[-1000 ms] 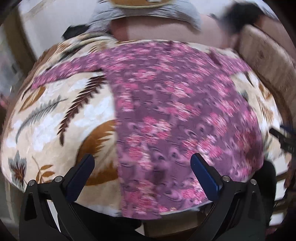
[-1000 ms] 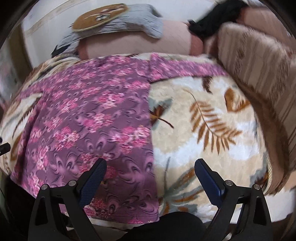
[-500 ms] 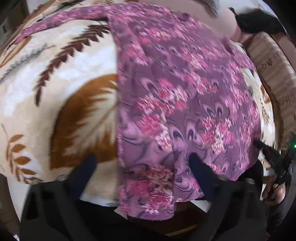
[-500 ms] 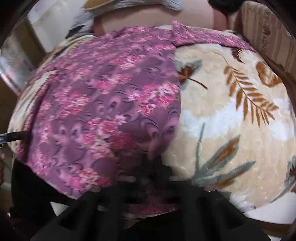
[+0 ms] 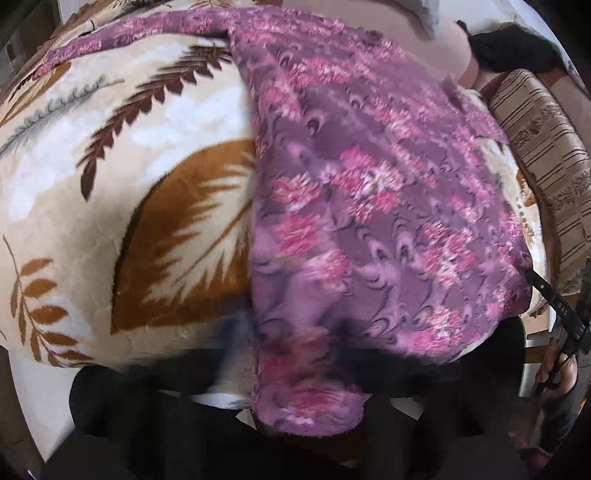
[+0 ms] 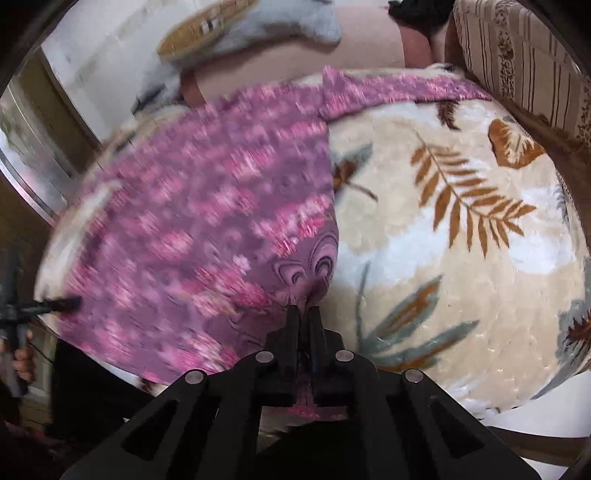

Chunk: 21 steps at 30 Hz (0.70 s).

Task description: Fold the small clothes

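A purple garment with pink flowers [image 5: 369,192] lies spread on a cream leaf-print blanket [image 5: 129,184]. It also shows in the right wrist view [image 6: 207,236]. My right gripper [image 6: 303,314] is shut on the garment's near right hem corner. My left gripper [image 5: 291,339] is at the garment's near left hem, but it is a dark motion blur and its fingers cannot be made out. The left gripper's tip shows at the far left of the right wrist view [image 6: 59,304]; the right gripper shows at the right edge of the left wrist view [image 5: 554,306].
The blanket [image 6: 461,258] covers a rounded surface whose near edge drops off below the hem. A striped cushion [image 6: 524,55] stands at the right. A pink bolster [image 6: 295,55] and a grey pillow [image 6: 258,22] lie at the back.
Both grippers moved down and forward to the garment's near hem. The right gripper went from wide open to shut on the right corner. The left gripper's fingers drew inward and blurred.
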Available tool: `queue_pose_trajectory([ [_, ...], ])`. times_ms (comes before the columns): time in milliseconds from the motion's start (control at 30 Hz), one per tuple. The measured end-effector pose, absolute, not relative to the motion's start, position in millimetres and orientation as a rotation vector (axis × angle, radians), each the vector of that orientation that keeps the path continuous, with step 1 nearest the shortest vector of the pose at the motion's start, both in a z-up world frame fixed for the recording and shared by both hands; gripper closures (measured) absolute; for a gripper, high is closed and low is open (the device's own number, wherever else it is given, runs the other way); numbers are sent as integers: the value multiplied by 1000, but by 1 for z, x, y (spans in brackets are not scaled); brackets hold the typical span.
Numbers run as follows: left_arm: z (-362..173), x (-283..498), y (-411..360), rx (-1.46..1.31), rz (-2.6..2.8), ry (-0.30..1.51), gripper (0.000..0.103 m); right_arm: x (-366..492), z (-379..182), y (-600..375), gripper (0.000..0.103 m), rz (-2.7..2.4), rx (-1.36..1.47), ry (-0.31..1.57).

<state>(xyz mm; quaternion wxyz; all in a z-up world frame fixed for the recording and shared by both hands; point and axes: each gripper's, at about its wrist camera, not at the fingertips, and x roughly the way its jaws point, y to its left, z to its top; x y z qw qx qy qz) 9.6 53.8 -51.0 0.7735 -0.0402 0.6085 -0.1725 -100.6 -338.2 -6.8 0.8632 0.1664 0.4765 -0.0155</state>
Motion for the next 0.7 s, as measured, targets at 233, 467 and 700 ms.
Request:
queue_pose_trajectory([
  [233, -30, 9, 100, -72, -212, 1274, 100, -114, -9, -357, 100, -69, 403, 1023],
  [467, -38, 29, 111, -133, -217, 1297, 90, -101, -26, -360, 95, -139, 355, 1143],
  [700, -51, 74, 60, -200, -247, 1326, 71, -72, 3, -363, 73, -147, 373, 1028],
])
